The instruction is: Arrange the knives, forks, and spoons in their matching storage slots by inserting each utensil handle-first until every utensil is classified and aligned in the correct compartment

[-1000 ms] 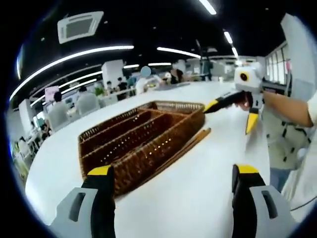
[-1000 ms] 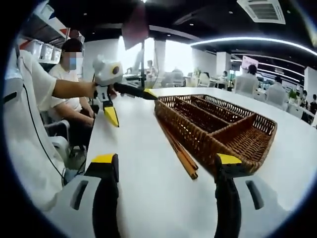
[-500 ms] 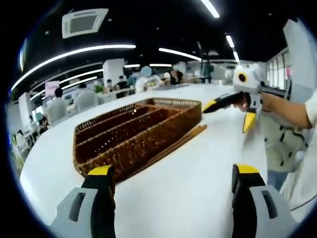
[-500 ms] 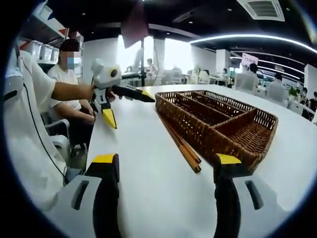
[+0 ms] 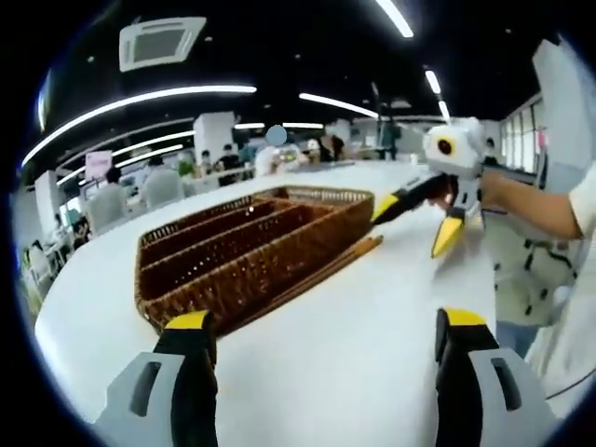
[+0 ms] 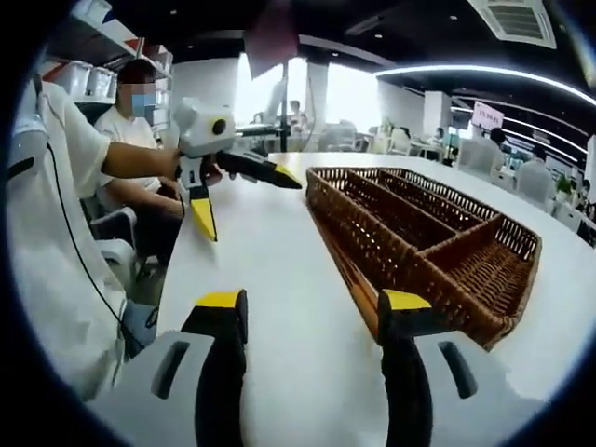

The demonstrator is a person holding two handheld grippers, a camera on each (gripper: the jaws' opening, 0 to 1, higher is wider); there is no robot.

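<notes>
Both hand-held grippers, left (image 5: 317,349) and right (image 6: 303,321), hover empty with jaws apart above the bench (image 5: 372,317) beside the wicker tray (image 5: 237,251), so the work looks unstarted; next, probably, comes grasping the wooden sticks (image 5: 349,253) along the tray's side.

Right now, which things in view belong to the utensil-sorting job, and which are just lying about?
Belongs to the job:
- wicker organiser tray, its compartments looking empty
- left claw, open
- right claw, open

Just lying about:
- wooden sticks beside the tray's long wall
- white table
- seated person at the table's end
- people and chairs in the background
</notes>
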